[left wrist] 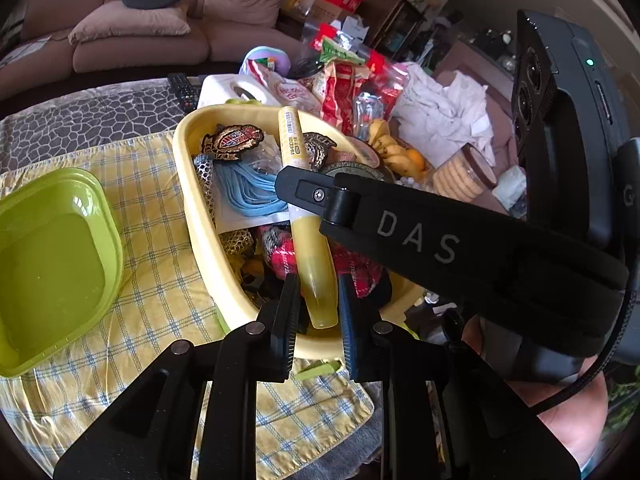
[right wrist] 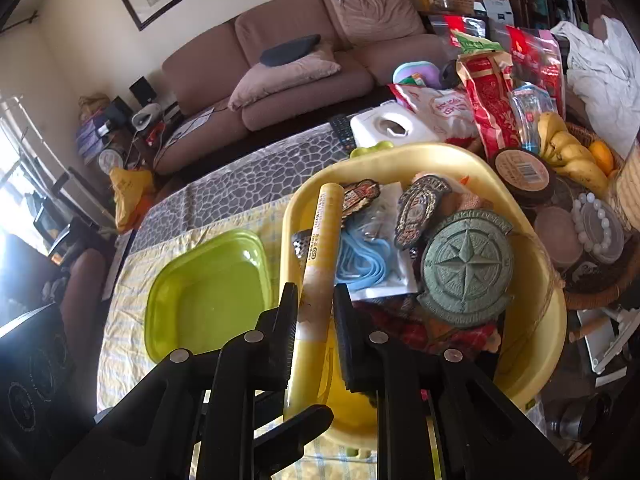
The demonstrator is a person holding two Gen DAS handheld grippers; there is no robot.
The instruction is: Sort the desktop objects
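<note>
Tube [left wrist: 308, 216], pale yellow with barcode label, spans both grippers' fingers

One green square plastic tray [right wrist: 208, 284] at nine o'clock, one yellow oval basin [right wrist: 532, 264], two embroidered patches [right wrist: 420, 208], one yellow tube [right wrist: 320, 248].

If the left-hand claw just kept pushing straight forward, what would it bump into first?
Probably nothing new: the yellow tube already lies between the left gripper's fingers. Beyond it lie the yellow basin's jumbled cloth pieces, though depth is unclear.
</note>
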